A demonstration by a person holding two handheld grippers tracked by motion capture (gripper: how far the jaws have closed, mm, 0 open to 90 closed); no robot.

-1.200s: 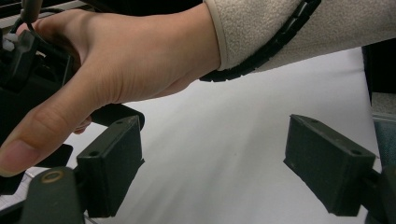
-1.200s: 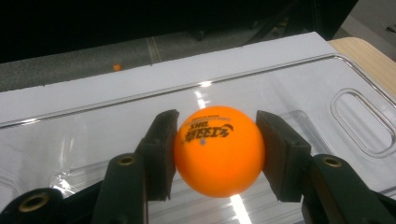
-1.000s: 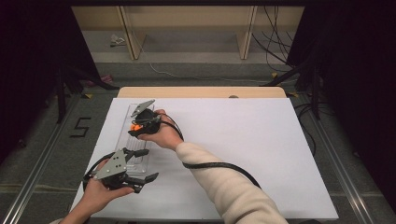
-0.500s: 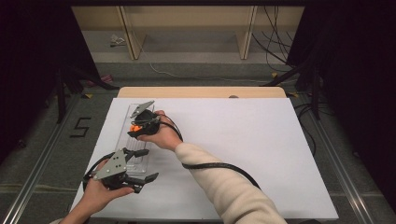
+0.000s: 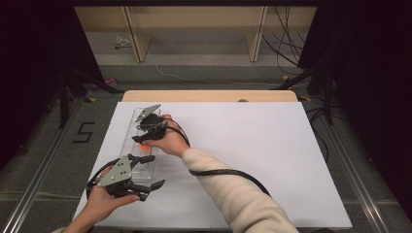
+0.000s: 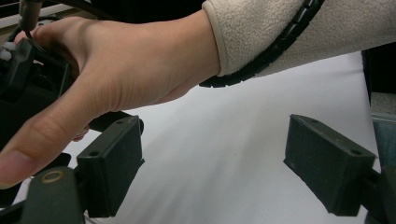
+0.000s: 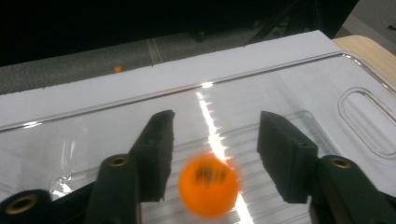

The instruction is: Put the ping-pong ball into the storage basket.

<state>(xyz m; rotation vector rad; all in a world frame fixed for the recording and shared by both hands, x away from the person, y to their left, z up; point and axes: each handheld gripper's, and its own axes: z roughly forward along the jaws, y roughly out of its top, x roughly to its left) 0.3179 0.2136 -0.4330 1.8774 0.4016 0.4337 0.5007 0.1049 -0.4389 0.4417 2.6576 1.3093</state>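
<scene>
While right gripper (image 7: 212, 154) hovers over clear tray (image 7: 327, 79), orange ball (image 7: 208, 185) lies between its parted jaws, low, unclamped. Left gripper (image 6: 233, 163) jaws apart, empty, farther off.

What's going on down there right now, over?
Left gripper open, over white table. Right gripper open above clear tray. Orange ball loose between its jaws, blurred. Nothing blocking.
</scene>
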